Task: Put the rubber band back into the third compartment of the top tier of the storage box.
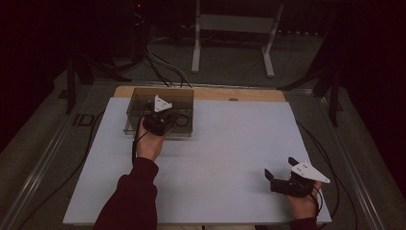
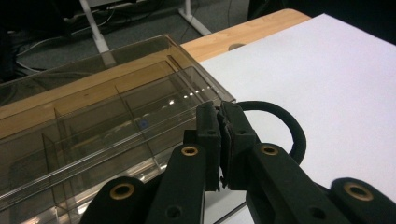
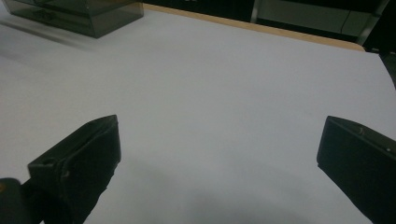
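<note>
My left gripper (image 1: 164, 116) hangs over the front part of a clear plastic box (image 1: 139, 103) at the back left of the table. In the left gripper view its jaws (image 2: 220, 114) are pressed together, and I see nothing held between them. The box (image 2: 93, 121) has several compartments divided by clear walls, and a small blue speck (image 2: 144, 123) lies in one. A black cable loop (image 2: 292, 128) curls just behind the jaws. My right gripper (image 1: 280, 167) rests near the front right corner, jaws wide apart (image 3: 219, 135) over bare white surface.
A white sheet (image 1: 225, 143) covers most of the wooden tabletop (image 1: 249, 94). The box's corner (image 3: 93, 21) lies far off in the right gripper view. Beyond the table stand white desk legs (image 1: 195, 48) and floor cables (image 1: 163, 64).
</note>
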The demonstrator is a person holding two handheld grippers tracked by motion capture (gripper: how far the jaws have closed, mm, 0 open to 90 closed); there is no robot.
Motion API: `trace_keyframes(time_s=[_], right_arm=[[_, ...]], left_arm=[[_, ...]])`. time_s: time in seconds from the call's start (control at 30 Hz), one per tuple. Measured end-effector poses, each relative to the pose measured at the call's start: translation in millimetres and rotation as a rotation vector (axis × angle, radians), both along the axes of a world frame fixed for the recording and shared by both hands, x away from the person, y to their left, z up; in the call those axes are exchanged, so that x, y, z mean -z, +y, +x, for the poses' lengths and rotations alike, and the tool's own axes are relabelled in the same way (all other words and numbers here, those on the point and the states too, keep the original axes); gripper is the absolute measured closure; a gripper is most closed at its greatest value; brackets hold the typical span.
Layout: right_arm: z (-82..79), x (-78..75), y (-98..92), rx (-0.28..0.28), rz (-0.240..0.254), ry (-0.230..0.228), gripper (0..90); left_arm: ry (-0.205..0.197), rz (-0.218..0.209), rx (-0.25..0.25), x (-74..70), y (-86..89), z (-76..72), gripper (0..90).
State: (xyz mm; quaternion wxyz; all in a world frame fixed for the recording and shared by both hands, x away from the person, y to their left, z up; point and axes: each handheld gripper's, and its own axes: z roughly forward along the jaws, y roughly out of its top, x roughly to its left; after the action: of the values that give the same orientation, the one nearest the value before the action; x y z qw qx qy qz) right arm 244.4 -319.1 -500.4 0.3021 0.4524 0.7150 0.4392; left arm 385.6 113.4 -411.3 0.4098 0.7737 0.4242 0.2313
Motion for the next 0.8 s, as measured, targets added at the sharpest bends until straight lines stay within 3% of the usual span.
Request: trace_keyframes(time_s=[0.8], right_arm=[[0.1,0.2,0.0,0.0,-0.002,0.003,0.1]], left_arm=[[0.015,0.007,-0.017,8.4,5.5,8.2,88.0]])
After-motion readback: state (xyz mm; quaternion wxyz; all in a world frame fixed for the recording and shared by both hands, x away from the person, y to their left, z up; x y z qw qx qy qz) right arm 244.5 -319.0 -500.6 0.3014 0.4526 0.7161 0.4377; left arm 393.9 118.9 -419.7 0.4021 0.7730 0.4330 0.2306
